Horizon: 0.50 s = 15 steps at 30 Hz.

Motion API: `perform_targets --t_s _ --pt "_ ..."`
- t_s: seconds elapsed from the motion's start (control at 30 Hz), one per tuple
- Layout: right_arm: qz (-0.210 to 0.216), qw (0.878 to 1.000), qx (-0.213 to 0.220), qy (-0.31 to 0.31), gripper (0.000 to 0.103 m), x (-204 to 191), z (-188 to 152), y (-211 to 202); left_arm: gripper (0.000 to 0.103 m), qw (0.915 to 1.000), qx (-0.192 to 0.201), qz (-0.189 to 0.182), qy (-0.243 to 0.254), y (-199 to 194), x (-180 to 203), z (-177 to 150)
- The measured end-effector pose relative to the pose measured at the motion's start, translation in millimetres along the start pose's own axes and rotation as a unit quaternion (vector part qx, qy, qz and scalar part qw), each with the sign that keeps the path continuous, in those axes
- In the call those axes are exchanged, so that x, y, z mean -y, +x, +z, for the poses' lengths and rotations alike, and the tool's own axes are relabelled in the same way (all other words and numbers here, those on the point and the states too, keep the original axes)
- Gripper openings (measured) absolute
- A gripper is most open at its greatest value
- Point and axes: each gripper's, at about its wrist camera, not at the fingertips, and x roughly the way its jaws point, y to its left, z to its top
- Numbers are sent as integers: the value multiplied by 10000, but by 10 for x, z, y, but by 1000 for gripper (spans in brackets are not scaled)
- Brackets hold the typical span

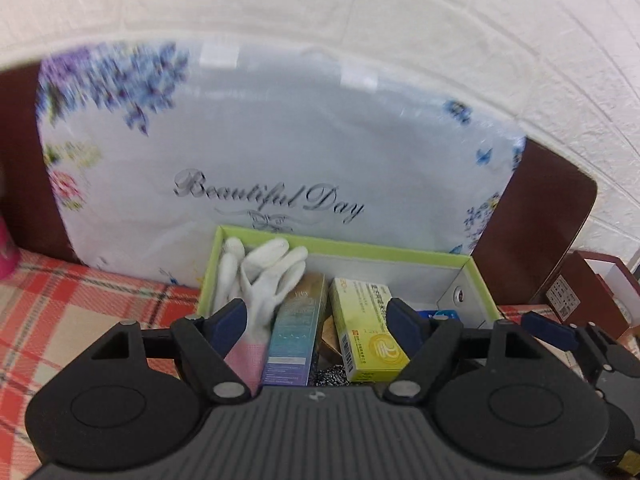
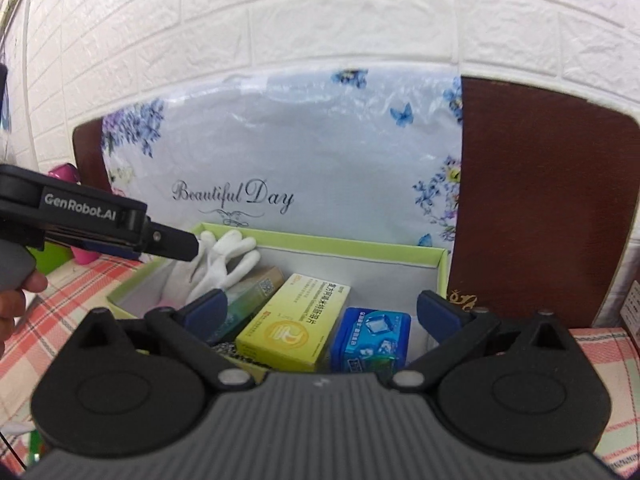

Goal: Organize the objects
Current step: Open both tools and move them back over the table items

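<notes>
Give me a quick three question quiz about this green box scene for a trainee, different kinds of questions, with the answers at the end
1. True or false: the white gloves lie outside the green box.
2. Which item sits between the yellow carton and the box's right wall? A) blue pack B) pink cup C) teal carton
3. Fill in: both the left gripper and the right gripper have their jaws ____.

Key: 1 false, they lie inside at the left end; 2 A; 3 open, holding nothing.
</notes>
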Motion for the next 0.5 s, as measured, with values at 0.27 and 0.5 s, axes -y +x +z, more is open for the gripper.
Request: perform_targets --t_s 0.27,0.5 --pt "88 9994 297 133 103 -93 -122 -735 99 9970 584 387 330 -711 256 -305" --pt "134 9993 310 138 103 -261 -429 -1266 100 9978 558 199 291 -1092 335 -704"
